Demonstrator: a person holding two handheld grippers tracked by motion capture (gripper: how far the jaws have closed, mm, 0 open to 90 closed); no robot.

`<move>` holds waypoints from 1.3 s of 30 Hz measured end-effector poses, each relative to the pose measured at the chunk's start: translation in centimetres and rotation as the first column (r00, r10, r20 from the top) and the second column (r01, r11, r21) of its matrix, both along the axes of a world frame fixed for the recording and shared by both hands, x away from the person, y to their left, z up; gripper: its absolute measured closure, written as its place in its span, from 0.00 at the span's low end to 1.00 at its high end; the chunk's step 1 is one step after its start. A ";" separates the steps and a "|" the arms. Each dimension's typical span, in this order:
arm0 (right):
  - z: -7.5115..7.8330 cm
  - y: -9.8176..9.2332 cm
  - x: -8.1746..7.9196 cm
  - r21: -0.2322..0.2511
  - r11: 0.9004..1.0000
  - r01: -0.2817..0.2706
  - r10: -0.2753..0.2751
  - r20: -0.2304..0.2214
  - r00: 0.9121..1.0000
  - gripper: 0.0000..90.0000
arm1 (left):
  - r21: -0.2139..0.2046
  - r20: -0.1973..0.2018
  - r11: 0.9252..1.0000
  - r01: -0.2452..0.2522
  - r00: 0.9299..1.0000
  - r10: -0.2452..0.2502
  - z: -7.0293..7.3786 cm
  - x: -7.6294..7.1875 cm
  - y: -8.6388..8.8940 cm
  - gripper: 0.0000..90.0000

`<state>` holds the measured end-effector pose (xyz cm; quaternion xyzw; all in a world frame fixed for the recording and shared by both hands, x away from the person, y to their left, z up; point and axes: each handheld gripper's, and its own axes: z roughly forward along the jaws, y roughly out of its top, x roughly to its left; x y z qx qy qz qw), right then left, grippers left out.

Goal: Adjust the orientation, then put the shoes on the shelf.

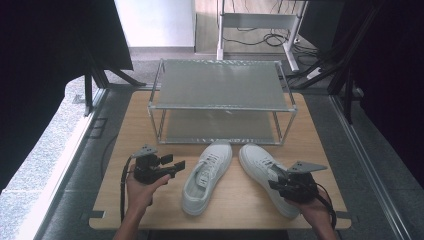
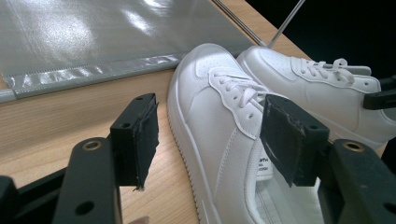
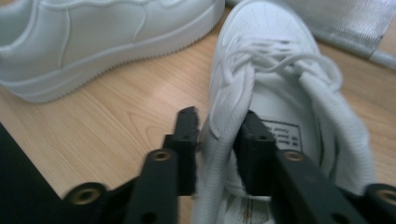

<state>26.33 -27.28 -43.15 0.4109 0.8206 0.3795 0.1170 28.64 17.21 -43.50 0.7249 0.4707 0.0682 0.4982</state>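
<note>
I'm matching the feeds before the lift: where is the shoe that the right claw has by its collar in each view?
High view: the right shoe lies lower right, heel under the right claw.
Left gripper view: upper right, behind the left shoe.
Right gripper view: centre right, its collar wall between the jaws.
Shared landmark: the silver rack beyond the toes.

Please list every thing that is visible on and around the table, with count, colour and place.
left shoe: 1, white, middle of table, toe towards the rack.
right shoe: 1, white, beside it on the right; its collar edge sits between the right gripper's fingers.
rack: 1, silver frame, two grey shelves, far half of table.
table: 1, light wood.
left gripper: 1, black, open, left of the shoes.
right gripper: 1, black, at the right shoe's collar.
hands: 2, near edge.
</note>
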 end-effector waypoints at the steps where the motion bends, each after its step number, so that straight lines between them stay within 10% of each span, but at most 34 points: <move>1: 0.1 -0.2 0.0 0.022 1.000 0.000 0.000 0.004 1.000 0.70 | -0.001 0.000 1.000 -0.001 1.000 0.001 0.0 0.0 0.0 0.41; 14: 3.0 -2.8 -0.1 0.141 0.990 0.030 -0.054 0.168 0.984 0.47 | 0.006 0.032 1.000 -0.009 0.999 0.009 0.8 -0.3 0.3 0.43; 24: 4.1 -3.8 3.5 0.197 0.977 0.086 -0.125 0.199 0.972 0.47 | 0.005 0.048 1.000 -0.013 0.999 0.012 1.8 -0.5 0.4 0.44; 39: 2.9 -5.1 3.0 0.219 0.964 0.152 -0.194 0.185 0.963 0.48 | 0.104 0.012 0.994 0.032 0.999 -0.033 0.4 -0.6 -2.9 0.46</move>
